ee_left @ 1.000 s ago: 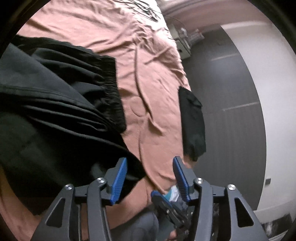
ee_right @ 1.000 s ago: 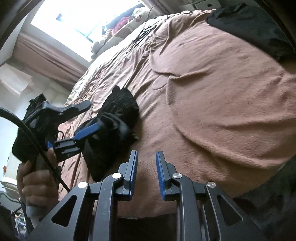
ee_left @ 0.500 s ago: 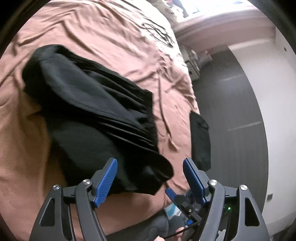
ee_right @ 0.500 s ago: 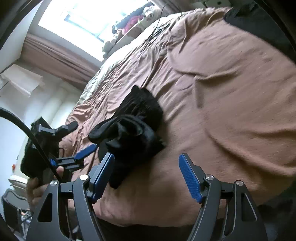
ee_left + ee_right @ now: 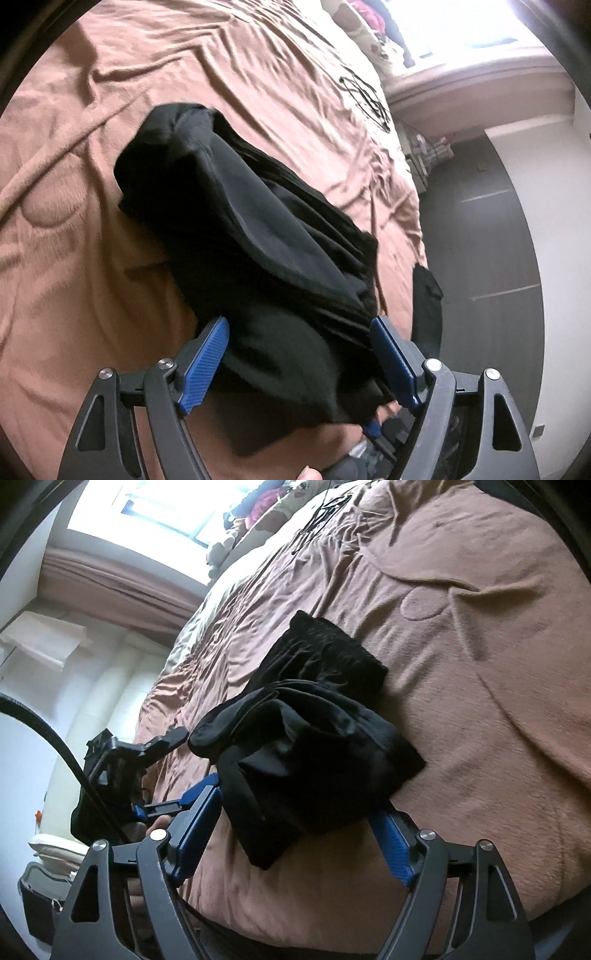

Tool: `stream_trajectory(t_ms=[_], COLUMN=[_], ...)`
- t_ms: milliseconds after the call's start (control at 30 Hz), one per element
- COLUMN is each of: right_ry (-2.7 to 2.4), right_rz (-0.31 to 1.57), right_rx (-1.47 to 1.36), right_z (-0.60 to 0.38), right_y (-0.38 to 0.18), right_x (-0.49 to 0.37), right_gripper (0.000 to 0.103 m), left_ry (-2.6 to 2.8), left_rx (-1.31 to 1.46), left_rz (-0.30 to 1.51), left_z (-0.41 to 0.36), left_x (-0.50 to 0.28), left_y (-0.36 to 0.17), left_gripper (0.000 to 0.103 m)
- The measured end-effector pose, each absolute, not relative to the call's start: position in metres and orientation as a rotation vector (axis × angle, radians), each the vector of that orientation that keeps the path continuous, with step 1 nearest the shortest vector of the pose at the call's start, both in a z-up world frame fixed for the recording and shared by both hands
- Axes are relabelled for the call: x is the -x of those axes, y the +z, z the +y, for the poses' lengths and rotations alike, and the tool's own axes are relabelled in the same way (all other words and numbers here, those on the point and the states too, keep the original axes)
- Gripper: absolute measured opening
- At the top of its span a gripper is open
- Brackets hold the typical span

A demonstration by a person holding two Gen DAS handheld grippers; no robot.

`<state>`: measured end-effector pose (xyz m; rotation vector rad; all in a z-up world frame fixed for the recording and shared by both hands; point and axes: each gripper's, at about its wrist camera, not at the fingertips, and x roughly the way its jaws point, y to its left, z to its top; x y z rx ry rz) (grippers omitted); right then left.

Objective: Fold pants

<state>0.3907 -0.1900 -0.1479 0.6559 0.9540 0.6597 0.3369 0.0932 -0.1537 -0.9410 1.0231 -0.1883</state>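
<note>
On the brown blanket (image 5: 92, 258), one bundle of black pants (image 5: 266, 258) sits folded near the bed's near edge, bare cover all round it. Two grippers: left gripper (image 5: 299, 354) and right gripper (image 5: 295, 830), jaws just spread wide, pads off the cloth. A second dark garment (image 5: 426, 306) hangs over the bed's edge. No readable writing.

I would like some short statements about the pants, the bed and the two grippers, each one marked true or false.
1. The black pants lie bunched on a brown blanket. True.
2. The left gripper is shut. False: its jaws stand wide apart, having just been opening.
3. The right gripper is clamped on the pants. False: its jaws are open and have just been opening; the pants only show between them.
4. A second dark cloth lies at the bed's edge. True.
</note>
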Motion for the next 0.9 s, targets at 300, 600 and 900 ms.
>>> stream_trajectory(t_ms=[300,600,900], right_ry=[0.599,0.539,0.541], right_rz=[0.967,0.923,0.899], right_rx=[-0.61,-0.571,-0.546], right_z=[-0.162,-0.164,-0.174], right_y=[-0.15,-0.145,-0.144], right_x=[-0.396,-0.392,-0.379], right_gripper=[0.079,0.079,0.029], left_ry=[-0.073,-0.017,-0.05], left_rx=[0.973,0.962,0.898], left_rz=[0.989,0.926,0.902], left_z=[0.125,0.152,0.152], left_x=[-0.351,-0.364,-0.378], left_y=[-0.178,-0.171,-0.14], left_gripper=[0.081,0.061,0.021])
